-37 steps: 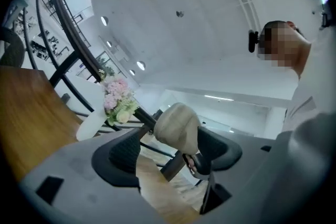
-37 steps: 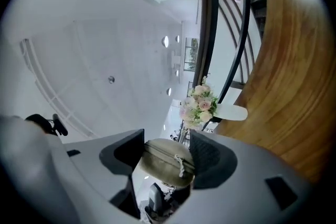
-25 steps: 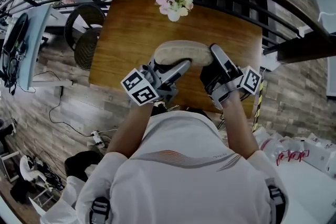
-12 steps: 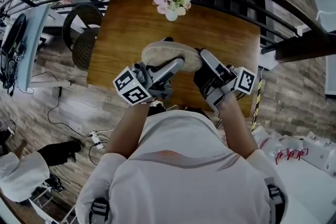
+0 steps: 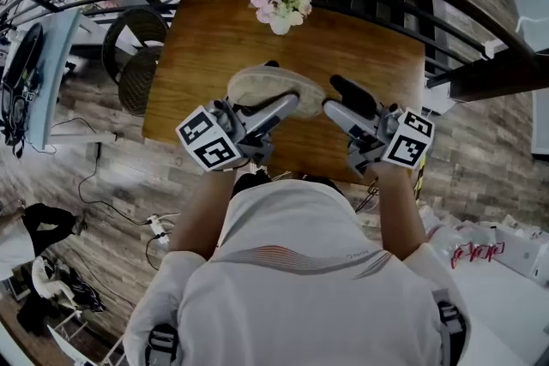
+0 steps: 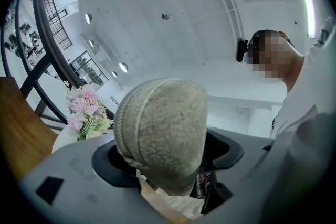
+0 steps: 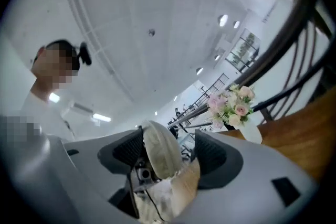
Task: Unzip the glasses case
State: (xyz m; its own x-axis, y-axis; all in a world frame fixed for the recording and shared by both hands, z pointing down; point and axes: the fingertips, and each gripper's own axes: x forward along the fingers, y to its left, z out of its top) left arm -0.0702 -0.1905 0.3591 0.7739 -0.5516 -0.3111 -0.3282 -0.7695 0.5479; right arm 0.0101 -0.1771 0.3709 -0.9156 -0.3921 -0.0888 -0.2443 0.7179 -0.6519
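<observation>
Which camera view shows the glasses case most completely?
The head view: nearly the whole glasses case shows from above. The left gripper view shows only one rounded end, close up; the right gripper view shows only a narrow end-on slice.
</observation>
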